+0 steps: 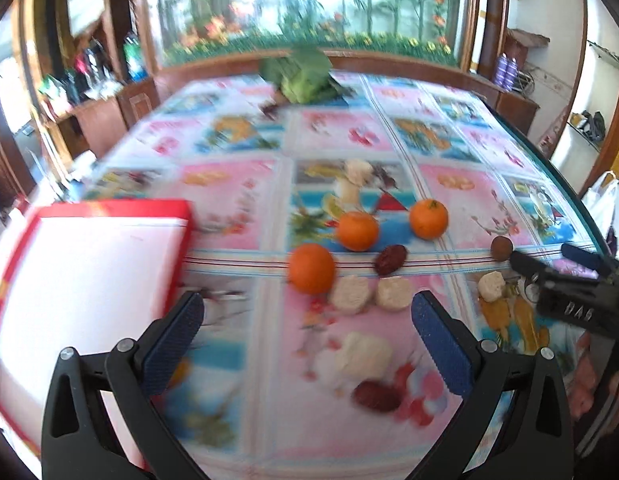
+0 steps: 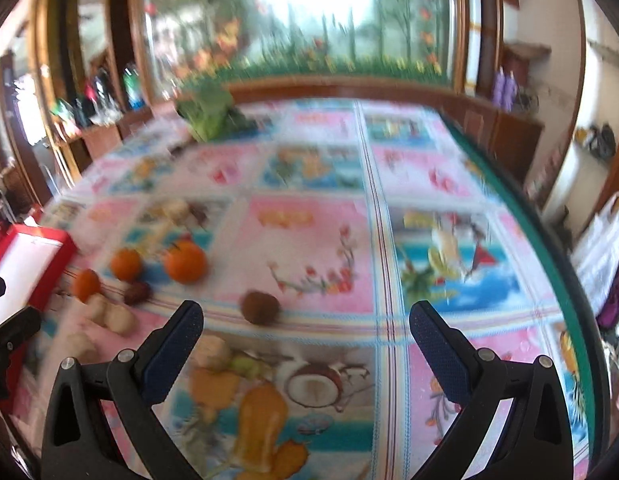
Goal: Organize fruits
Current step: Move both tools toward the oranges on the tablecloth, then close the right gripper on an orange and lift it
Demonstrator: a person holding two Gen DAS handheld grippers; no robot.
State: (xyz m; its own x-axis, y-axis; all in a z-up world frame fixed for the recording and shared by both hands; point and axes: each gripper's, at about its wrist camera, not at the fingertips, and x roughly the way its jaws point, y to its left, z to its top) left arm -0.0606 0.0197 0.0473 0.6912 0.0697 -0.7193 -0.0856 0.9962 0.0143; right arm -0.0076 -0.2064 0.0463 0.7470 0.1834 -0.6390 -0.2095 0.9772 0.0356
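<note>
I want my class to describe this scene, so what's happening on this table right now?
A person holds a claw in each hand over a patterned tablecloth. Both the left claw and the right claw are open and hold nothing. Three oranges, dark red dates, pale round slices and a small brown fruit lie loose. The red-rimmed tray has no fruit on the part in view.

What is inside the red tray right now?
The red tray looks empty: only its bare white floor shows. The three oranges sit outside it on the tablecloth. Its near corner is hidden behind the left gripper and glare washes out detail.
</note>
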